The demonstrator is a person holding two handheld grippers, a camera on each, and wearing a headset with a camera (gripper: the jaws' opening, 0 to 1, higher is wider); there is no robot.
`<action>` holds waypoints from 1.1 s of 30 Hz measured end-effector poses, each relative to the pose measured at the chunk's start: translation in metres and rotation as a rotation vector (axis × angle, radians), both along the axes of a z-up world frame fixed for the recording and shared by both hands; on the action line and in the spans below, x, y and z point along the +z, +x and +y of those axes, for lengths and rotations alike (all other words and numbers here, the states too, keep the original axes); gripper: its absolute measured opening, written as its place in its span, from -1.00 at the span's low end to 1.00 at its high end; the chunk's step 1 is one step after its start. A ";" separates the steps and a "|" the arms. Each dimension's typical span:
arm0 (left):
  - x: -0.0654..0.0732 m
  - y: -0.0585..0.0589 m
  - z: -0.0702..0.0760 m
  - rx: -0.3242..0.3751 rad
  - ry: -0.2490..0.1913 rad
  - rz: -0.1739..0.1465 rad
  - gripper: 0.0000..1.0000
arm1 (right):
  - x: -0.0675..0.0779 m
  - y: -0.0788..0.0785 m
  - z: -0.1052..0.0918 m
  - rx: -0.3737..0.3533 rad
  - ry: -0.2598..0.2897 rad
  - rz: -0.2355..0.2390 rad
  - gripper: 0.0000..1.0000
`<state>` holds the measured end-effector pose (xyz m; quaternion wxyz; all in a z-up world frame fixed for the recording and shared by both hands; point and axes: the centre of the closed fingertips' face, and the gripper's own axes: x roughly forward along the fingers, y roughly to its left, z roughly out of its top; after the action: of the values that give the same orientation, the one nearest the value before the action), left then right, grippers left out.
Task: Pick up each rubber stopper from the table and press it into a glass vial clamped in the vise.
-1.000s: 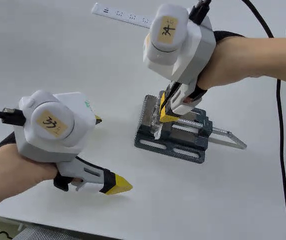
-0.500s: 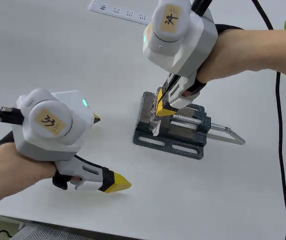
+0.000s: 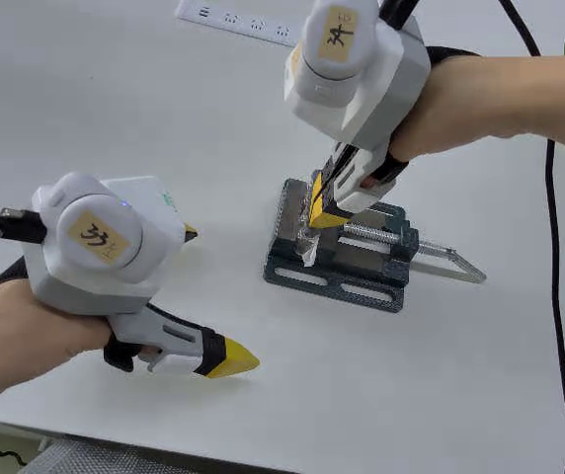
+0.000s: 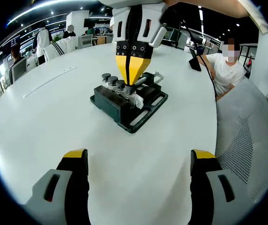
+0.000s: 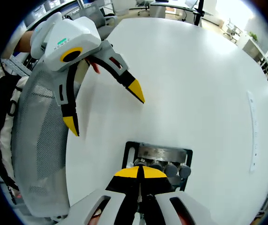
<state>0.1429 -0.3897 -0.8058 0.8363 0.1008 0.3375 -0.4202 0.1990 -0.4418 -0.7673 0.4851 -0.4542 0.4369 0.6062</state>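
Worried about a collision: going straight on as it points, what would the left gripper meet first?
Likely the vise with its vials, where the right gripper is; depth is unclear.

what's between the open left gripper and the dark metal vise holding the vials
The stretch is bare: the left gripper view shows plain white table between the left gripper and the dark metal vise.

The yellow-tipped right gripper [image 3: 324,214] hides the top of one small glass vial [image 4: 130,97] in the dark metal vise [image 3: 334,284]. Any stopper between its jaws is too hidden to tell.
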 end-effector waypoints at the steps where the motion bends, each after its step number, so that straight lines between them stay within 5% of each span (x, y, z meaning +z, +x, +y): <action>1: 0.000 0.000 0.000 0.000 0.001 0.002 0.79 | 0.000 -0.001 0.000 0.000 -0.002 0.001 -1.00; 27: 0.001 -0.001 -0.005 -0.004 -0.002 0.006 0.78 | -0.002 -0.003 -0.001 0.022 -0.046 -0.007 -1.00; 33: 0.002 0.001 -0.005 0.000 -0.008 0.000 0.78 | -0.003 -0.001 -0.002 -0.006 -0.021 0.005 -1.00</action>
<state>0.1441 -0.3952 -0.8034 0.8367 0.0973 0.3356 -0.4217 0.1981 -0.4439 -0.7707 0.4810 -0.4564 0.4457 0.6014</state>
